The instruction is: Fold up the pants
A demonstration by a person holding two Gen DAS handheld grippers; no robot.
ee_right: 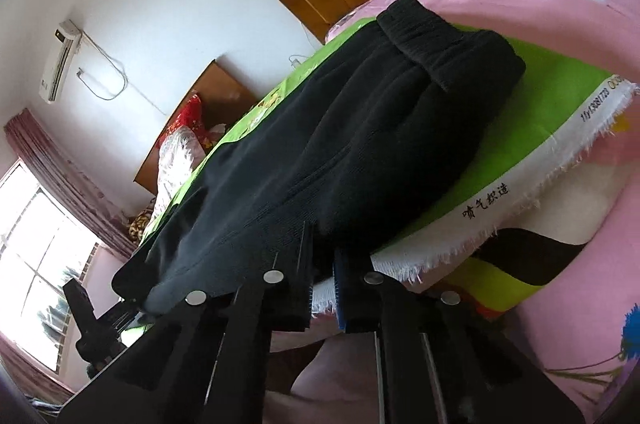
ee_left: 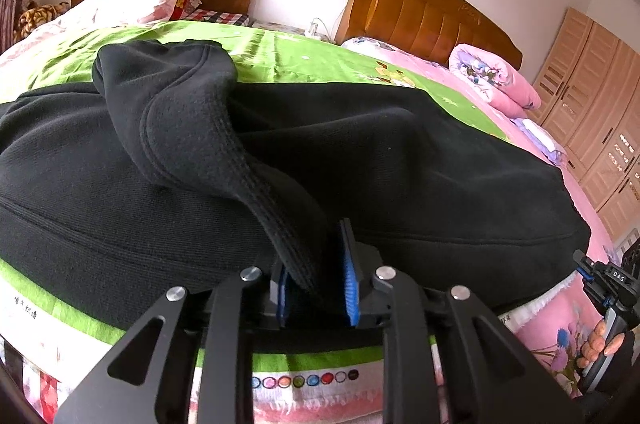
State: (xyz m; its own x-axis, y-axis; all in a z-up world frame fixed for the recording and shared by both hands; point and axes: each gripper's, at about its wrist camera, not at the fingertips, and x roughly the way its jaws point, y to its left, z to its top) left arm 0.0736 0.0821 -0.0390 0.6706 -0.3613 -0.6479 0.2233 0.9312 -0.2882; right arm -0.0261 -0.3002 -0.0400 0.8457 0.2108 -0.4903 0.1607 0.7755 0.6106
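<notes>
The black pants (ee_left: 360, 160) lie spread over the green sheet (ee_left: 304, 56) on the bed, straight ahead of both my tools. My left gripper (ee_left: 316, 288) has its blue pads (ee_left: 351, 280) a little apart, with a ribbed cuff of the pants between them; whether they press on the cloth I cannot tell. My right gripper (ee_right: 322, 288) is clenched on the near edge of the pants, the cloth pinched between its fingers. A pink quilt (ee_left: 496, 80) sits beyond, off to the right.

Left tongs (ee_left: 320, 288) slightly parted, right tongs (ee_right: 324, 288) closed
</notes>
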